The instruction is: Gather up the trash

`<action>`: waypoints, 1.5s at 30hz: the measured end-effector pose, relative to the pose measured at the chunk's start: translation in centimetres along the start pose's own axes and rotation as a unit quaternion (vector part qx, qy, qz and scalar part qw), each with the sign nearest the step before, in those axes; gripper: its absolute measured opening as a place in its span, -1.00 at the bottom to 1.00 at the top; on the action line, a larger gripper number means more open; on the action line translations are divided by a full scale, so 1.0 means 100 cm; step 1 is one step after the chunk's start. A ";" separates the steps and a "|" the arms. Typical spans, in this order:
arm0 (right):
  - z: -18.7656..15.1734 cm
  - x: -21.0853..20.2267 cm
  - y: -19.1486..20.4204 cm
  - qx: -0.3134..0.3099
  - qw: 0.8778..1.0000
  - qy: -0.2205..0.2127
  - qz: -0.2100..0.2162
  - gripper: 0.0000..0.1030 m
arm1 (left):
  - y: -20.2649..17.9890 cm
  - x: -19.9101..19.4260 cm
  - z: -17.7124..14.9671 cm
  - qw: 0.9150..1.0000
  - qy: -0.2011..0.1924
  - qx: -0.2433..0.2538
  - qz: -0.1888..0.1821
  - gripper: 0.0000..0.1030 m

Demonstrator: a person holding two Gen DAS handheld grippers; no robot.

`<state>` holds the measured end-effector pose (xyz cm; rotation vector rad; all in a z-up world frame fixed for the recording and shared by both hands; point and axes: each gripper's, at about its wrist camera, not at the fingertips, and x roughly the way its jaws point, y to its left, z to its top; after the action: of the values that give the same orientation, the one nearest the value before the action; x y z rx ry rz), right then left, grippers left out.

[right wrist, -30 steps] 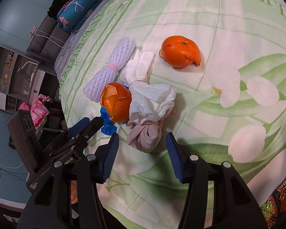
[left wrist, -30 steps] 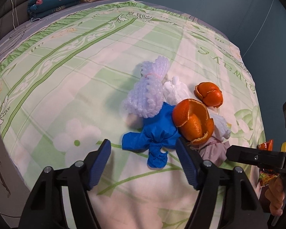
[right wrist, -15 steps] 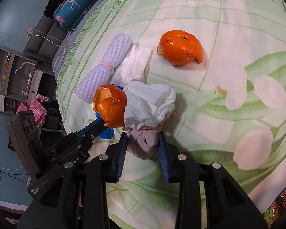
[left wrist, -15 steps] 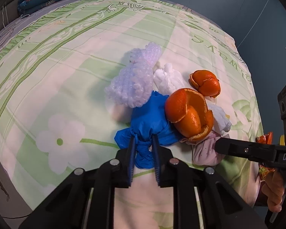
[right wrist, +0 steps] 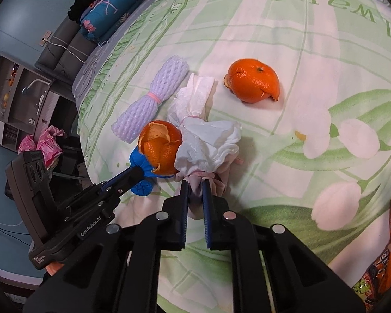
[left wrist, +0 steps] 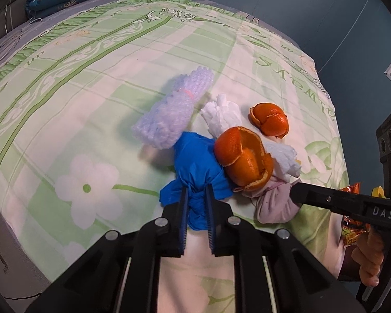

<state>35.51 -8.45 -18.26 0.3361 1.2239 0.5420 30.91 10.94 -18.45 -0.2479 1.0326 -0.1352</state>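
Both grippers have just been closed: the left gripper [left wrist: 196,198] is clamped on the blue bag [left wrist: 198,167], the right gripper [right wrist: 195,191] on the pink bag [right wrist: 208,182]. Both bags lie on the bedsheet [left wrist: 91,91] among peel [left wrist: 243,161] and tissue [right wrist: 208,143]. Lifting appears possible next.

Each wrist camera looks steeply down along its fingers, close over the bed's [left wrist: 78,83] near edge. Both views share the trash pile [left wrist: 237,154] [right wrist: 195,140].

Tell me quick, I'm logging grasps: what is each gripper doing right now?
Left gripper: shut on the blue bag, at its knotted end.
Right gripper: jaws have just been closing, now shut on the pinkish bag.
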 end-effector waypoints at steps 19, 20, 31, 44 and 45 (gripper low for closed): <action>-0.008 -0.032 0.010 -0.022 0.999 -0.028 -0.003 -0.85 | 0.013 -0.047 -0.013 1.000 -0.030 -0.002 0.004 -0.78; -0.009 -0.035 0.011 -0.023 0.999 -0.031 -0.002 -0.85 | 0.014 -0.049 -0.013 0.999 -0.032 -0.002 0.004 -0.78; -0.022 -0.073 0.017 -0.041 0.997 -0.062 0.005 -0.89 | 0.012 -0.079 -0.016 0.998 -0.056 0.005 0.007 -0.78; -0.032 -0.103 0.014 -0.050 0.995 -0.085 0.002 -0.94 | -0.002 -0.100 -0.018 0.997 -0.075 0.013 0.007 -0.78; -0.033 -0.104 0.013 -0.050 0.995 -0.083 0.003 -0.94 | -0.003 -0.101 -0.018 0.997 -0.076 0.014 0.008 -0.78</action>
<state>29.66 -13.32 -10.38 0.2937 1.0309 0.5674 24.28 12.68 -10.87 -0.2209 0.8809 -0.1151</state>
